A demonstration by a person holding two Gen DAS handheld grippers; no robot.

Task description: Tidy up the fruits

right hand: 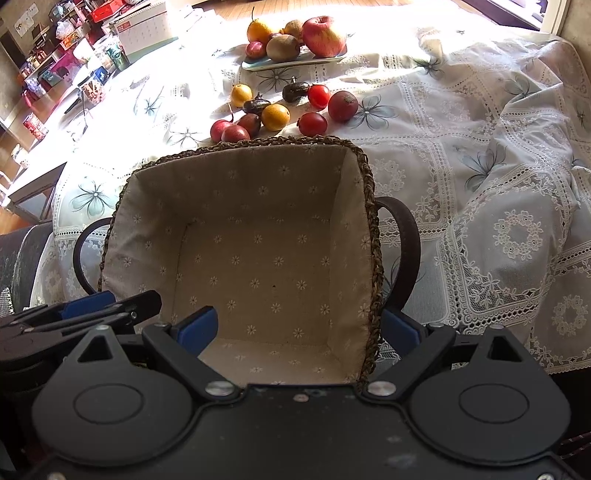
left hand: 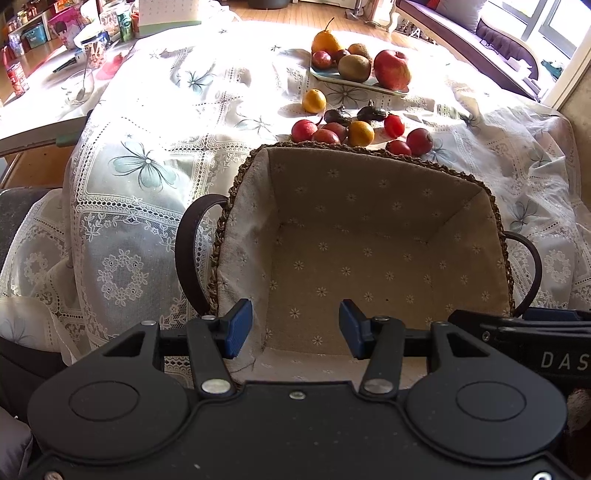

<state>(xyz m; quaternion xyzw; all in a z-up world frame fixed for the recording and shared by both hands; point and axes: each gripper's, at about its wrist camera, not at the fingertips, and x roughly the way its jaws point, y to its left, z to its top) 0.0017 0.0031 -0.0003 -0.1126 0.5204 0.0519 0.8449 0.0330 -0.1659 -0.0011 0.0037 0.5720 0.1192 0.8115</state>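
Observation:
An empty woven basket (left hand: 369, 153) with a flowered cloth lining sits on the lace tablecloth right in front of both grippers. Beyond its far rim lie several loose fruits: small oranges (left hand: 361, 133), red plums (left hand: 419, 141) and dark avocados (left hand: 371, 113). Farther back, a plate (left hand: 332, 75) carries an apple (left hand: 392, 69), kiwis and a pear. My left gripper (left hand: 295, 328) is open over the basket's near-left part and holds nothing. My right gripper (right hand: 298, 328) is open wide and straddles the basket's (right hand: 258, 142) near-right wall, one finger inside and one outside.
The basket has dark loop handles on both sides (left hand: 186, 254) (right hand: 404, 243). A glass bowl with a spoon (left hand: 78, 86), cans and a calendar (left hand: 166, 13) crowd the far left of the table. The cloth bunches in folds at the right (right hand: 517, 155).

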